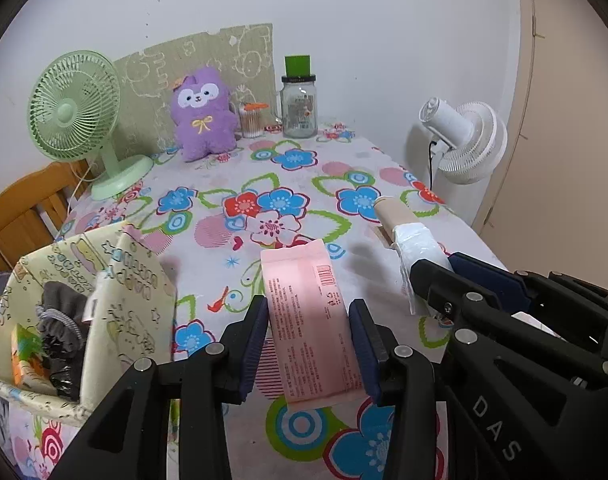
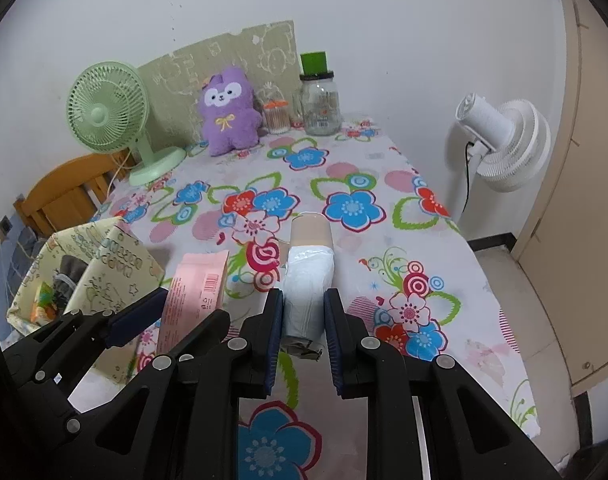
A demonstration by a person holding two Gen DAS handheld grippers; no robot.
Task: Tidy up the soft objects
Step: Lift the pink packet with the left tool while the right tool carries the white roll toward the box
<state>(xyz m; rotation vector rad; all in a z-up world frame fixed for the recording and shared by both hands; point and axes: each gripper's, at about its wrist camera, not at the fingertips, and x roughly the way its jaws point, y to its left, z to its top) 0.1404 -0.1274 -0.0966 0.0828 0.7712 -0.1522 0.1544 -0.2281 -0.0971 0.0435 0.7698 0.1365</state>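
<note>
Left wrist view shows my left gripper (image 1: 308, 344) with jaws clamped on a pink packet (image 1: 310, 320), held above the floral counter (image 1: 232, 184); my right gripper (image 2: 304, 340) pinches a white plastic-wrapped roll (image 2: 308, 284) on a beige core. Both are in mid-carry, I judge, and next each must swing left and drop into the patterned fabric bin (image 1: 116, 280). The packet's barcode and small print are unreadable; "DAS" marks the gripper body

The middle of the table (image 1: 304, 176) lies open. A basket (image 1: 136, 280) blocks the lower left; green fan (image 1: 74, 108), plush (image 1: 204, 116) and jar (image 1: 299, 106) line the top edge.
</note>
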